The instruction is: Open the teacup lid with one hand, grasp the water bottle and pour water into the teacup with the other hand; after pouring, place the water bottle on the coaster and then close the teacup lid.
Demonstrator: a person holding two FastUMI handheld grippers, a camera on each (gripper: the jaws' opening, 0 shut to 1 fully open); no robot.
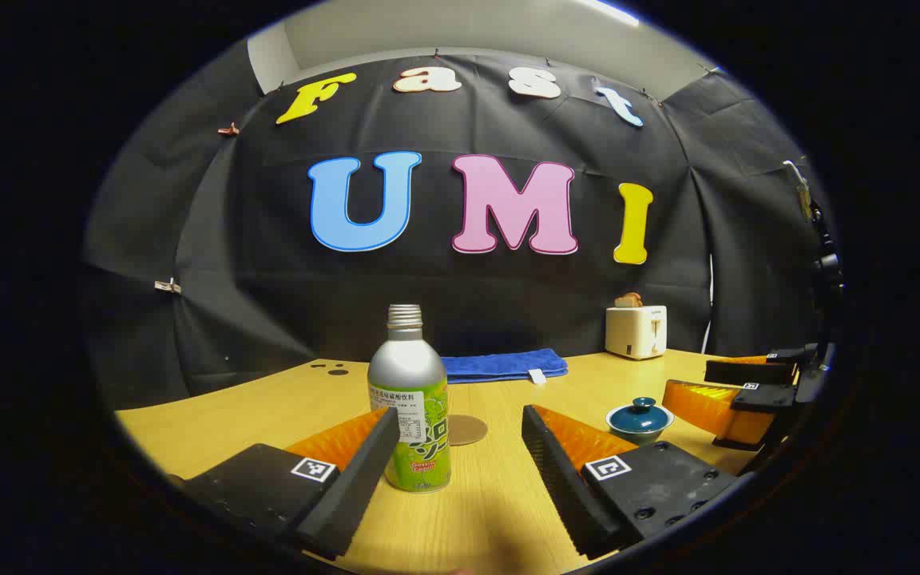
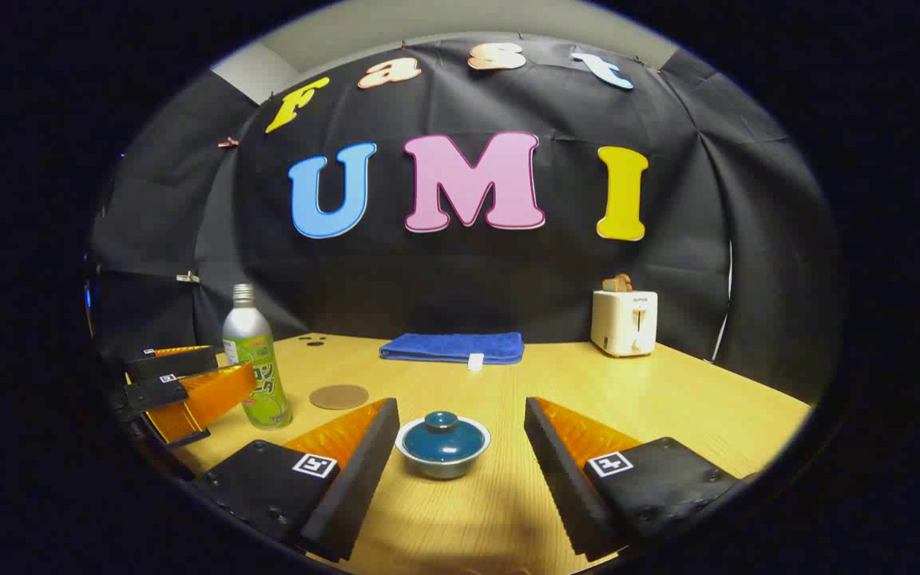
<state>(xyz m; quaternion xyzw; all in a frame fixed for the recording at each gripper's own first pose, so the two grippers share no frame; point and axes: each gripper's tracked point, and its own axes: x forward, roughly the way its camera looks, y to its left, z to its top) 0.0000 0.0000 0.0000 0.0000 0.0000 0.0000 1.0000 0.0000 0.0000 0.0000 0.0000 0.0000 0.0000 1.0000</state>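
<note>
Left gripper view: left gripper wide open, empty, water bottle upright btwn its fingers, seemingly untouched. Coaster just behind. Right gripper wide open, empty, flanking lidded teacup on table.

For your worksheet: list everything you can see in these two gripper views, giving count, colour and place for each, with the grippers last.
Water bottle: one, silver with a green label, uncapped, upright, left part of the table.
Coaster: one, brown, round, flat beside the bottle.
Teacup: one, pale bowl with a teal lid on it, near the front.
Towel: one, blue, folded, at the back.
Toaster: one, cream, back right, toast in its slot.
Table: one, light wood.
Left gripper: open, facing the bottle.
Right gripper: open, facing the teacup.
</note>
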